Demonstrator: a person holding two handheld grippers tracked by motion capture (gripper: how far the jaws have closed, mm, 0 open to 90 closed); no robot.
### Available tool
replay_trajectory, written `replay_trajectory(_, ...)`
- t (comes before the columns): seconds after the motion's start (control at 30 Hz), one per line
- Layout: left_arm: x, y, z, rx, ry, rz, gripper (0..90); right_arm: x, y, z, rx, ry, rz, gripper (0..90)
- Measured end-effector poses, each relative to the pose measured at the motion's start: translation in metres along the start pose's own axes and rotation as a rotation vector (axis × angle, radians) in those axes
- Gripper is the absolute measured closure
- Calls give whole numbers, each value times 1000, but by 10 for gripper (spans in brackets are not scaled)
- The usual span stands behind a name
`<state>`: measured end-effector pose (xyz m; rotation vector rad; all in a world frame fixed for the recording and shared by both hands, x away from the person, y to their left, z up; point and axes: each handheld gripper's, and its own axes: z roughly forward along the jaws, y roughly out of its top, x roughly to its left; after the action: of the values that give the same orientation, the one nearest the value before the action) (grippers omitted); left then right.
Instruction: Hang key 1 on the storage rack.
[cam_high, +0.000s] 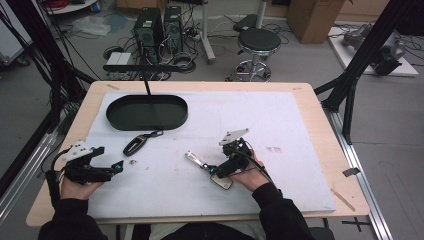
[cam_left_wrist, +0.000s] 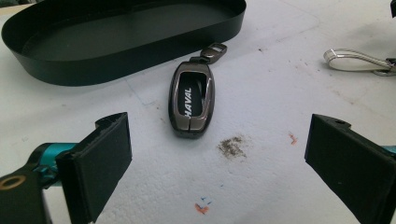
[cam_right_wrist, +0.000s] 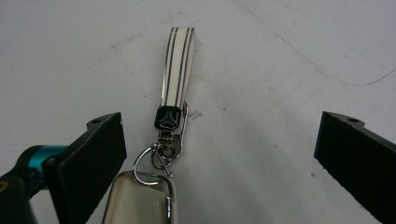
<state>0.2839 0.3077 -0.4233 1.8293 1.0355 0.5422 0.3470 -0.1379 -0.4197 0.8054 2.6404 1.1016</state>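
Note:
A dark key fob (cam_high: 136, 145) marked HAVAL (cam_left_wrist: 191, 100) lies flat on the white mat, its ring toward a black oval tray (cam_high: 146, 112) (cam_left_wrist: 126, 37). My left gripper (cam_high: 118, 166) (cam_left_wrist: 219, 144) is open just short of the fob, touching nothing. A cream key fob (cam_high: 221, 181) (cam_right_wrist: 140, 200) with a striped strap (cam_high: 194, 158) (cam_right_wrist: 176, 65) lies near the front middle. My right gripper (cam_high: 212, 170) (cam_right_wrist: 224, 140) is open above it. The fob's top sits beside the left jaw, and the strap stretches away between the jaws.
The white mat (cam_high: 280, 125) covers most of the wooden table (cam_high: 320, 120). A dark smudge (cam_left_wrist: 231, 145) marks the mat near the dark fob. Beyond the table stand a stool (cam_high: 258, 42), computer towers (cam_high: 160, 25) and a cardboard box (cam_high: 315, 17).

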Motion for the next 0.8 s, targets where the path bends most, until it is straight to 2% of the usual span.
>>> replay_trajectory(0.13, 0, 0, 0, -1, 1, -1, 77, 5, 3, 6, 13, 11, -13, 14)
replay_trajectory(0.23, 0, 0, 0, 0, 0, 0, 78, 12, 5, 14, 42, 26, -18, 14)
replay_trajectory(0.4, 1, 0, 0, 1, -1, 1, 78, 16, 7, 22, 76, 32, -14, 15)
replay_trajectory(0.43, 1, 0, 0, 1, -2, -2, 77, 17, 7, 25, 93, 41, -1, 17)
replay_trajectory(0.47, 1, 0, 0, 2, -3, -2, 78, 19, 7, 28, 133, 54, 7, 60)
replay_trajectory(0.5, 1, 0, 0, 2, -3, -2, 78, 20, 6, 29, 155, 53, 15, 61)
replay_trajectory(0.53, 1, 0, 0, 3, -2, -2, 78, 20, 6, 29, 155, 53, 15, 61)
replay_trajectory(0.57, 1, 0, 0, 1, -2, -4, 78, 23, 5, 30, 182, 31, 6, 103)
replay_trajectory(0.6, 1, 0, 0, 1, -2, -3, 78, 24, 5, 29, 186, 17, 2, 150)
replay_trajectory(0.63, 1, 0, 0, 1, -1, -4, 78, 24, 5, 29, 186, 17, 2, 150)
replay_trajectory(0.67, 1, 0, 0, 0, -2, -5, 78, 25, 6, 27, 186, -4, 3, 217)
replay_trajectory(0.77, 1, 0, 0, 0, -1, -3, 78, 26, 6, 25, 191, -3, 17, 259)
replay_trajectory(0.8, 1, 0, 0, 0, -1, -3, 77, 27, 6, 25, 189, -12, -2, 292)
